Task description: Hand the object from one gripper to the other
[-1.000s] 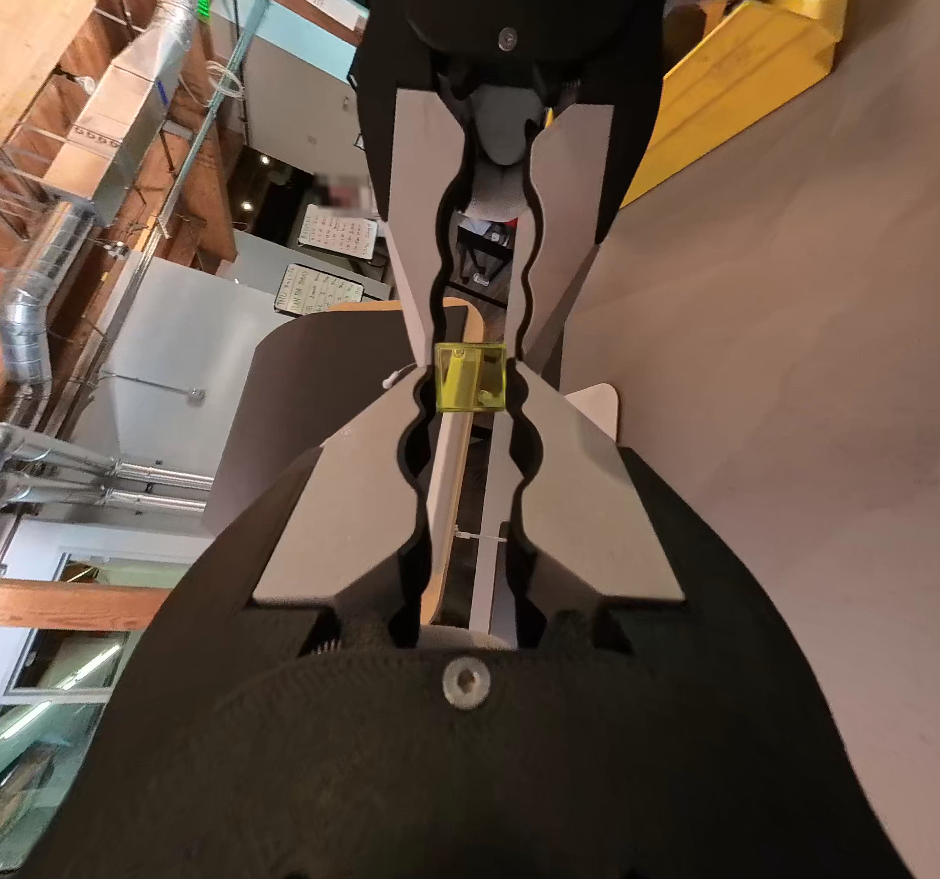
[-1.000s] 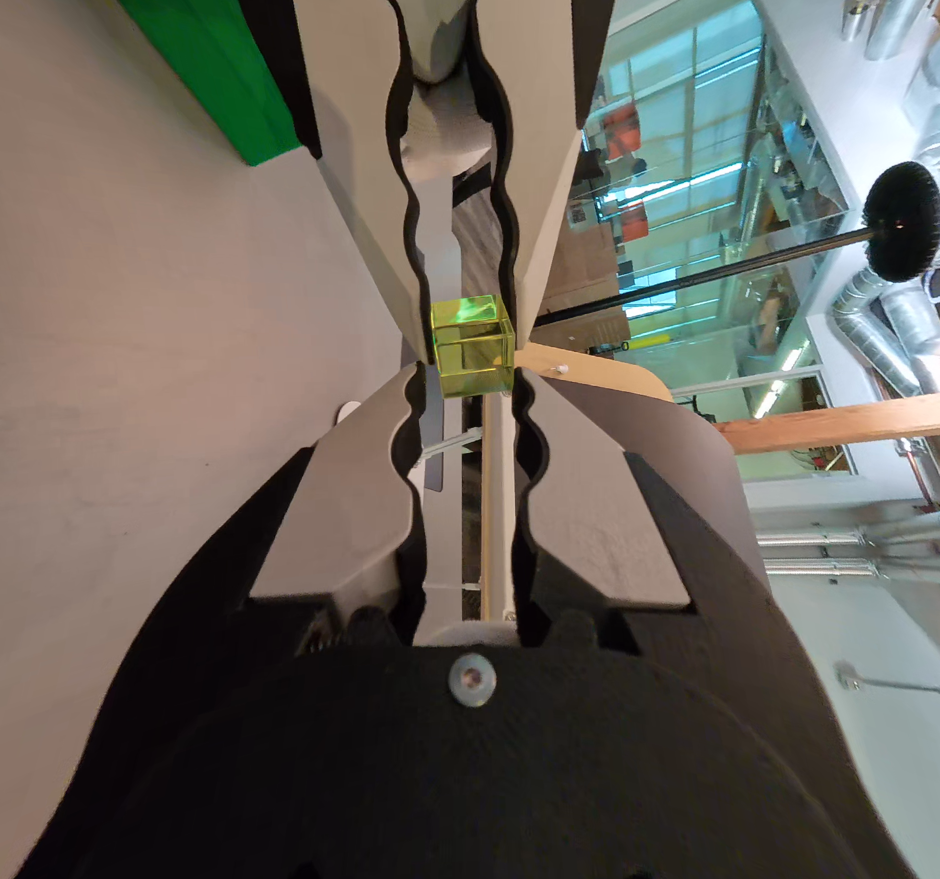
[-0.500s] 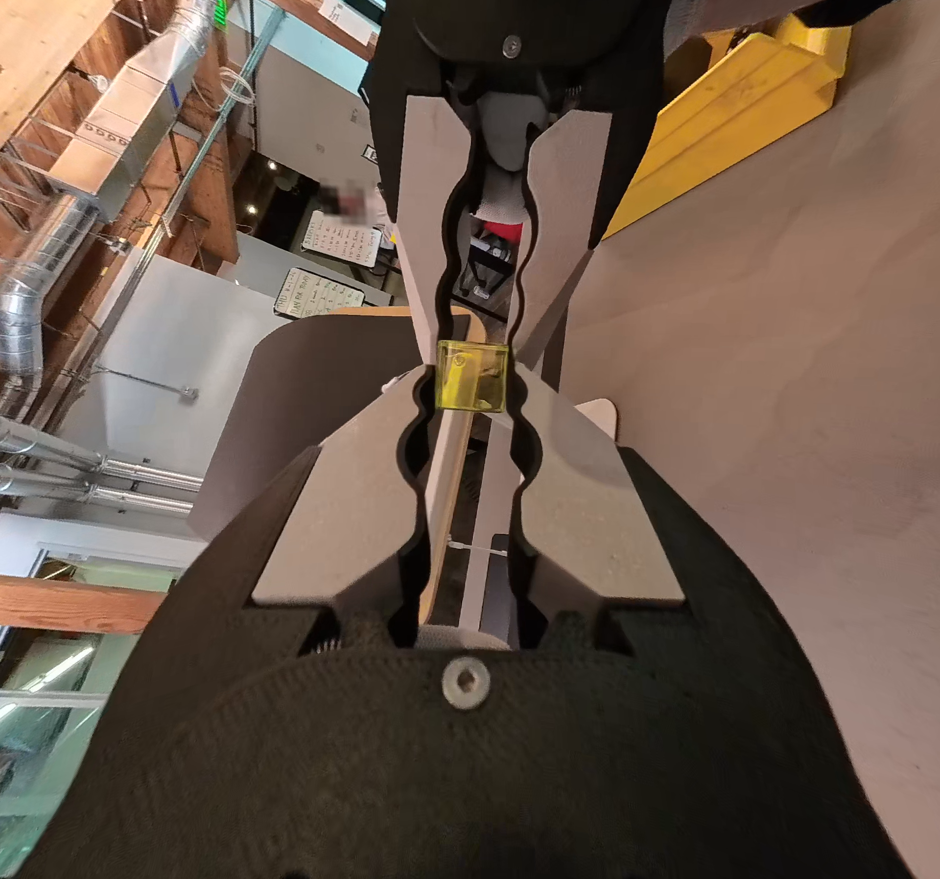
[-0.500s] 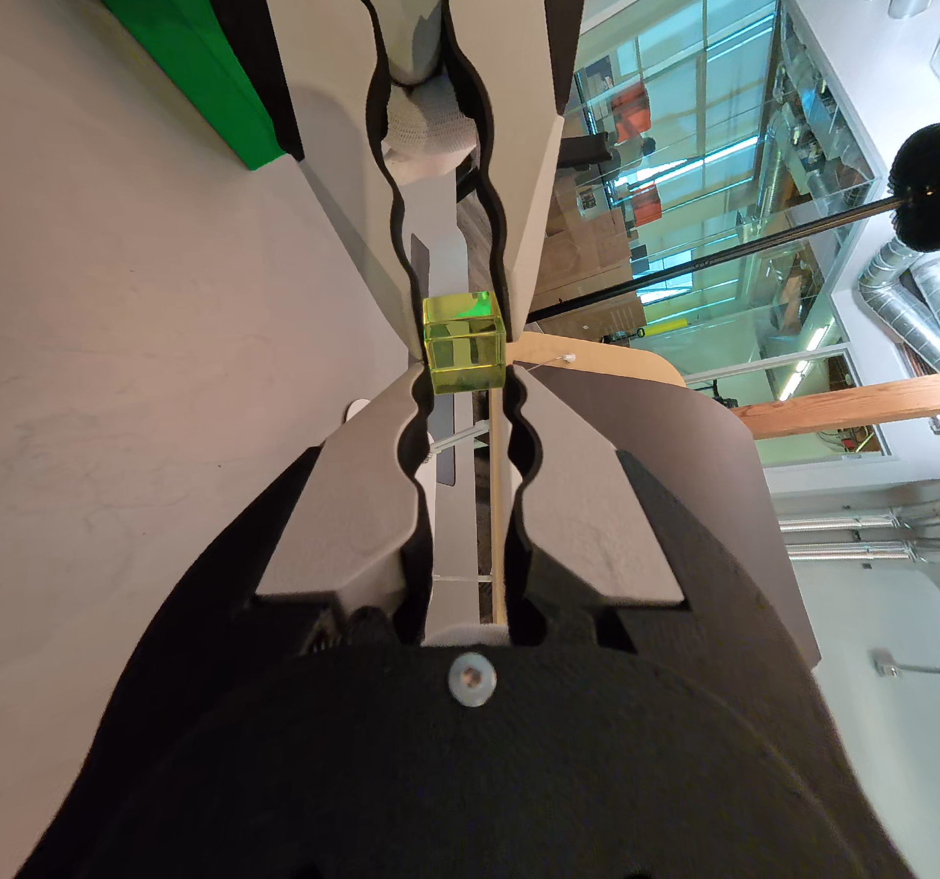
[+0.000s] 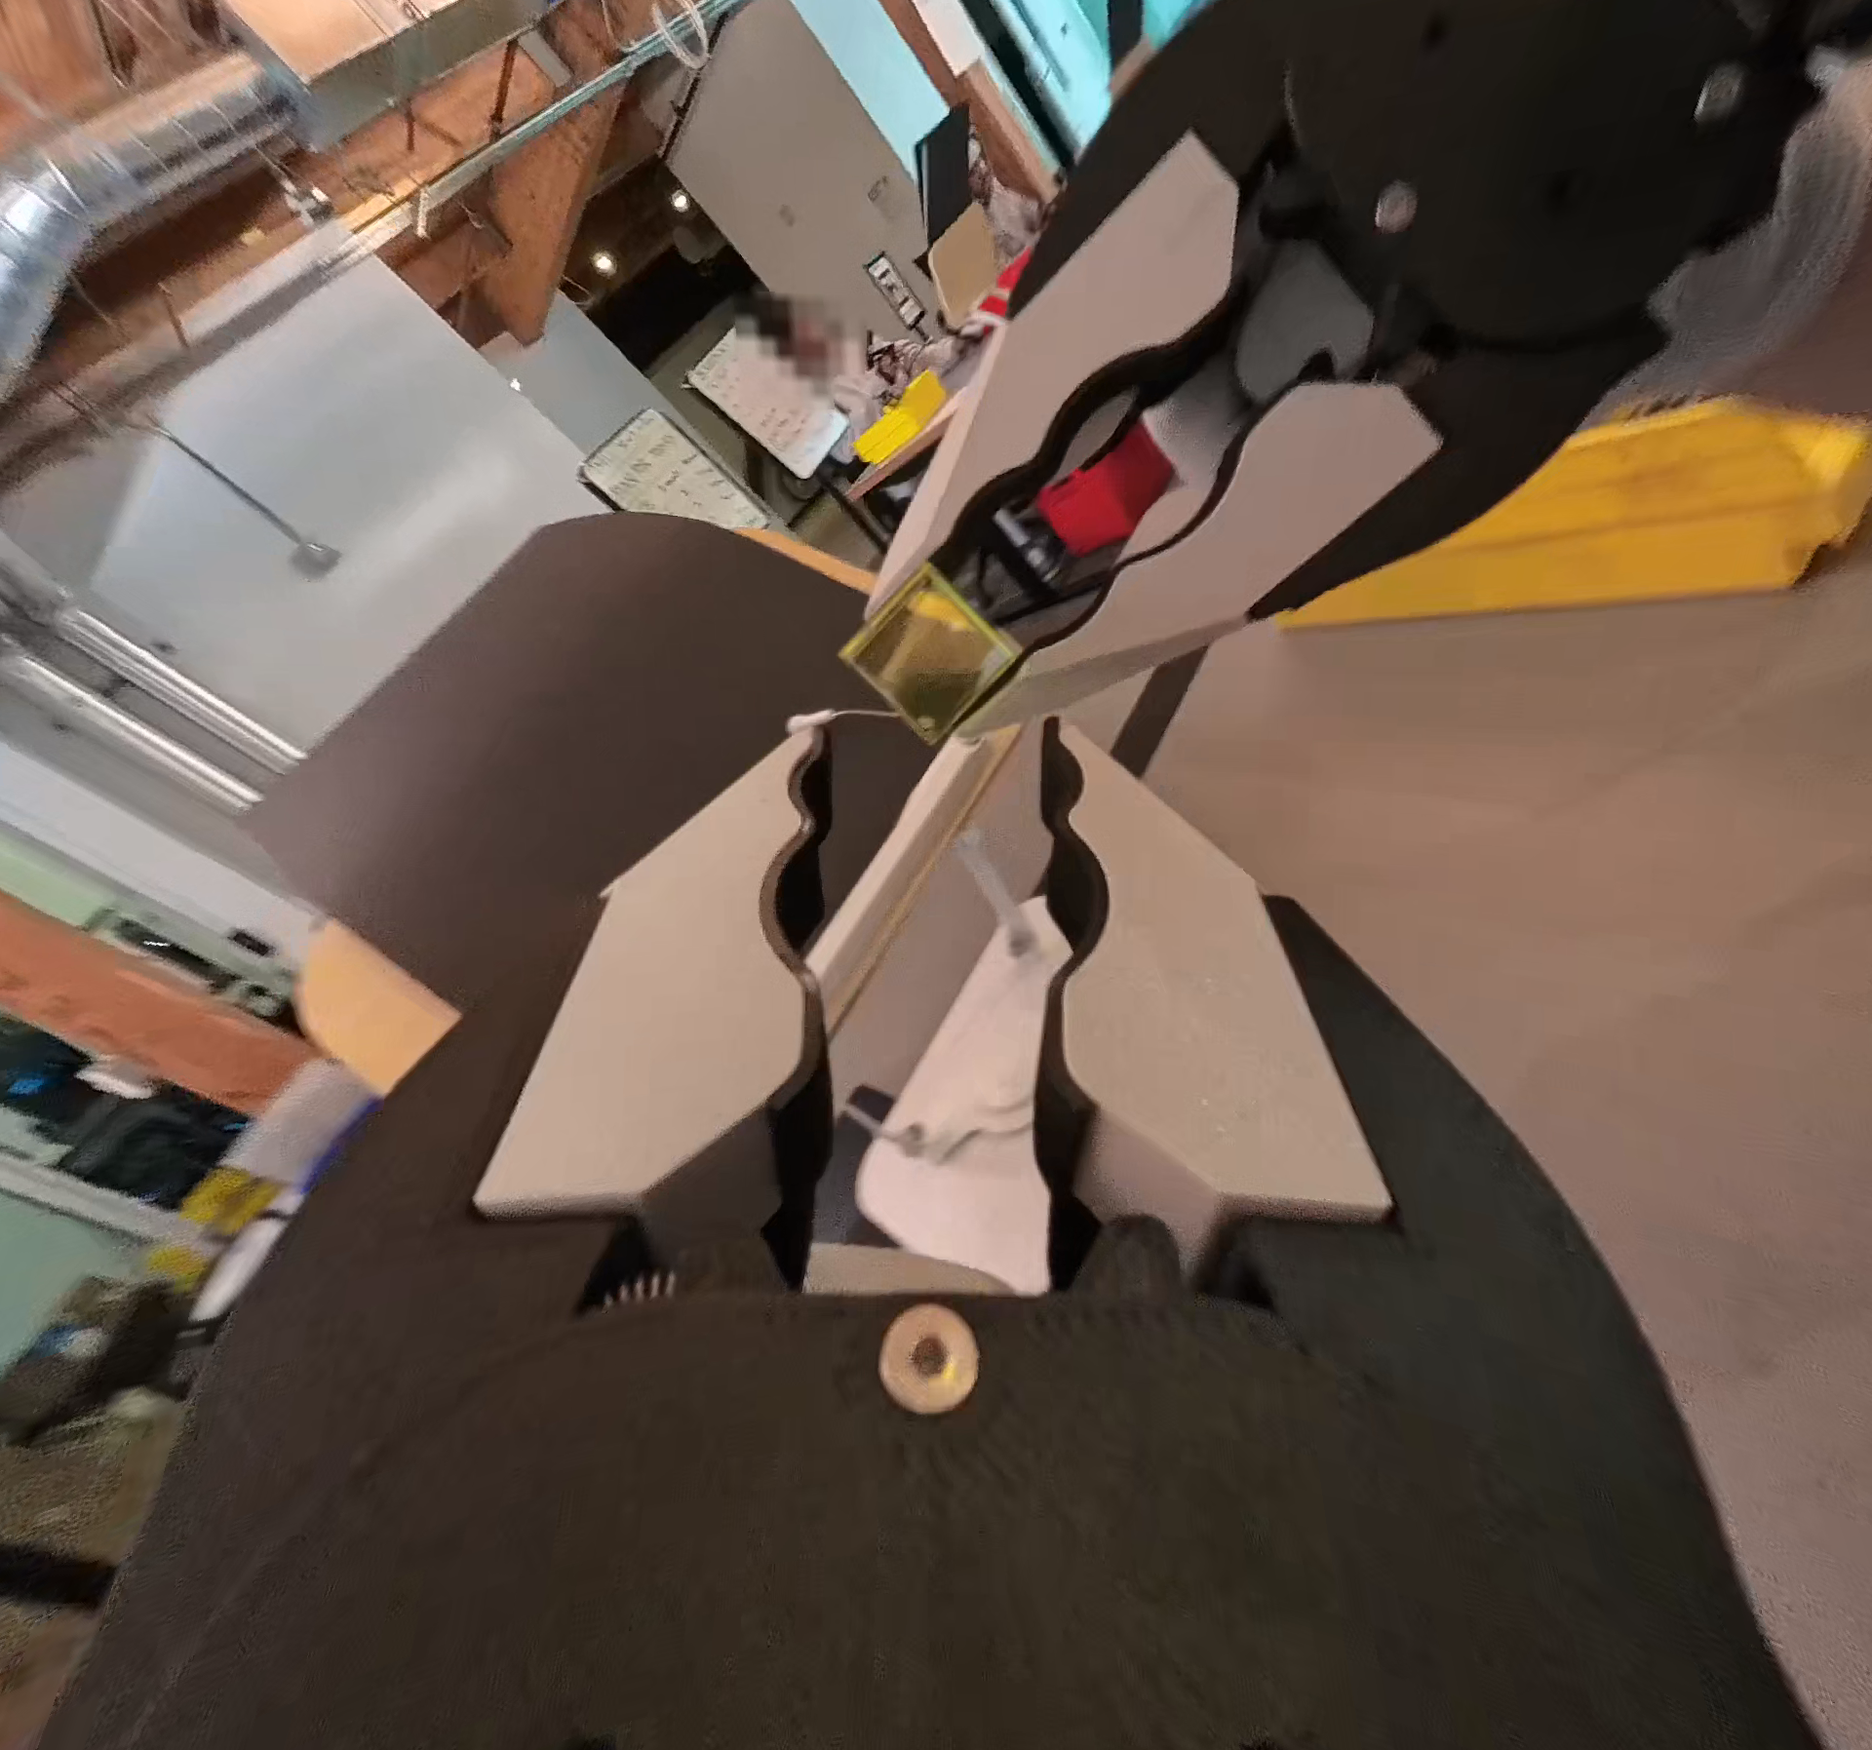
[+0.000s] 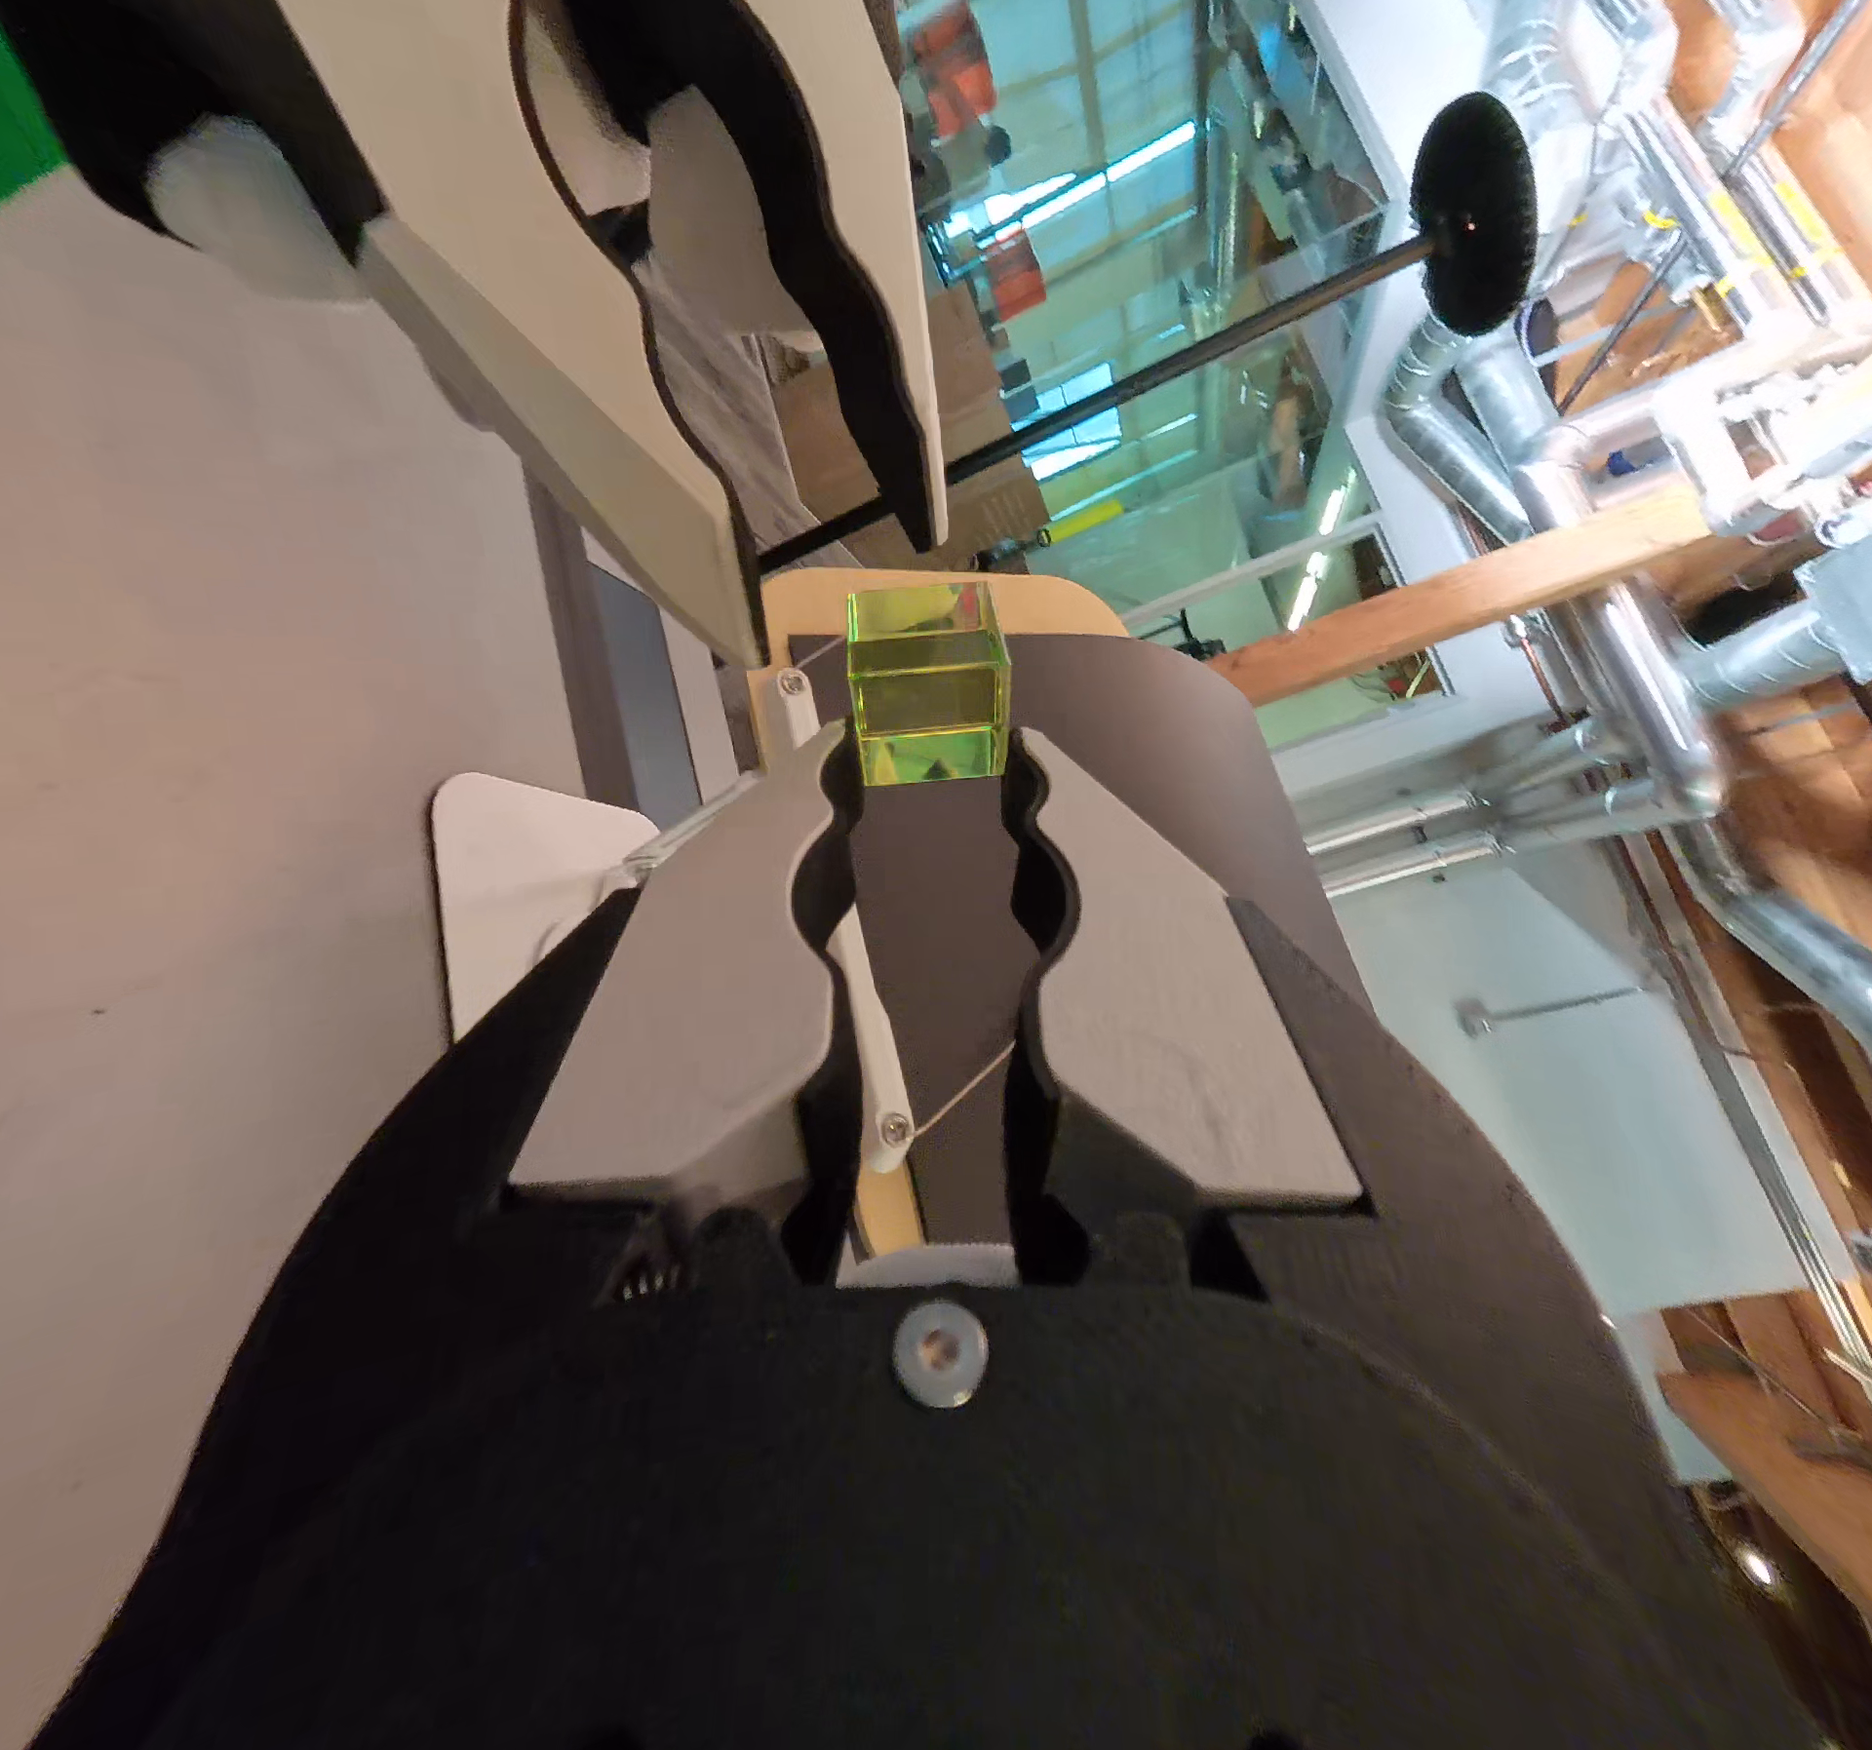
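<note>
Two grippers | right gripper (image 6: 927,739): jaws clamp yellow-green cube (image 6: 927,699) | left gripper (image 5: 937,739): jaws apart, empty, cube just beyond.

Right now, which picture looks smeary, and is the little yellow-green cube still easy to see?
Left wrist view: background and edges are motion-blurred, the cube a bit soft and dull. Right wrist view: sharper, the cube glowing bright between the right gripper's fingertips.

Each wrist camera looks close along its own fingers toward the other gripper; both share the yellow-green cube (image 5: 934,666) (image 6: 929,688).
</note>
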Demonstrator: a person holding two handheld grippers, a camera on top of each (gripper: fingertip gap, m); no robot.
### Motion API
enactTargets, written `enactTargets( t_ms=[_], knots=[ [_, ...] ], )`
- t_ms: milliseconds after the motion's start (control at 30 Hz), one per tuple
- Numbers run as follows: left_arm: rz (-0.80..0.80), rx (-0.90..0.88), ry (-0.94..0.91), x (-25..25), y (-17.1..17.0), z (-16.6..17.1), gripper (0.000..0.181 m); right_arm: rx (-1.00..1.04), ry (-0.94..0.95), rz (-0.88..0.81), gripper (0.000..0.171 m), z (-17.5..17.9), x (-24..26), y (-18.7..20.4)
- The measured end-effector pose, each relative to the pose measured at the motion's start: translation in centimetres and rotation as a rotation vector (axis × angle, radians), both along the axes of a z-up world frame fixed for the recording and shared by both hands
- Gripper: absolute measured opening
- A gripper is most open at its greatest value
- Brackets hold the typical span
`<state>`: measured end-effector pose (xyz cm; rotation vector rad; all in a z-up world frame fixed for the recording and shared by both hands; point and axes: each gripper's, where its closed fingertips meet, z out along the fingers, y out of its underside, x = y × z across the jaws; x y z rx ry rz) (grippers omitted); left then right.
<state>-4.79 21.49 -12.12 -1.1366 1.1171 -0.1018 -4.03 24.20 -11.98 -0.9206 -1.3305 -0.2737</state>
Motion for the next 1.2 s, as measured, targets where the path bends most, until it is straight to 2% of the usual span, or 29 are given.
enactTargets(
  t_ms=[167,333,533,633,833,900,933,1000,1067,1200],
  knots=[
    [-0.033,-0.139,-0.144,0.4,0.2,0.4,0.045,0.083,0.083,-0.087,0.024,1.7,0.7,0.9],
    [-0.03,-0.225,-0.402,0.2,0.7,2.4,0.045,0.216,0.122,-0.171,0.024,2.7,0.4,1.1],
    [0.041,-0.166,-0.42,0.6,1.0,2.3,0.041,0.303,0.139,-0.213,0.024,2.2,-1.2,0.6],
    [0.095,-0.145,-0.455,-0.2,1.5,2.5,0.024,0.314,0.154,-0.227,0.025,2.1,-1.5,0.5],
    [0.101,-0.111,-0.43,-0.3,1.3,2.6,0.024,0.328,0.16,-0.222,0.025,2.2,-1.6,0.3],
    [0.095,-0.101,-0.397,-0.5,1.3,2.5,0.024,0.264,0.159,-0.148,0.026,1.9,-2.0,0.1],
    [0.086,-0.088,-0.364,-0.6,1.3,2.4,0.024,0.204,0.13,-0.075,0.037,1.1,-2.3,-0.1],
    [0.023,-0.036,-0.308,-0.6,0.5,2.7,0.024,0.044,0.151,0.031,0.042,0.6,-1.9,-0.3],
    [0.017,-0.004,-0.256,-1.1,0.3,2.9,0.024,-0.197,0.265,0.181,0.044,0.9,-1.2,-1.0],
    [-0.15,0.139,-0.151,-0.5,-2.8,3.2,0.025,-0.825,0.552,0.59,0.048,2.5,0.1,-3.5]
  ],
)
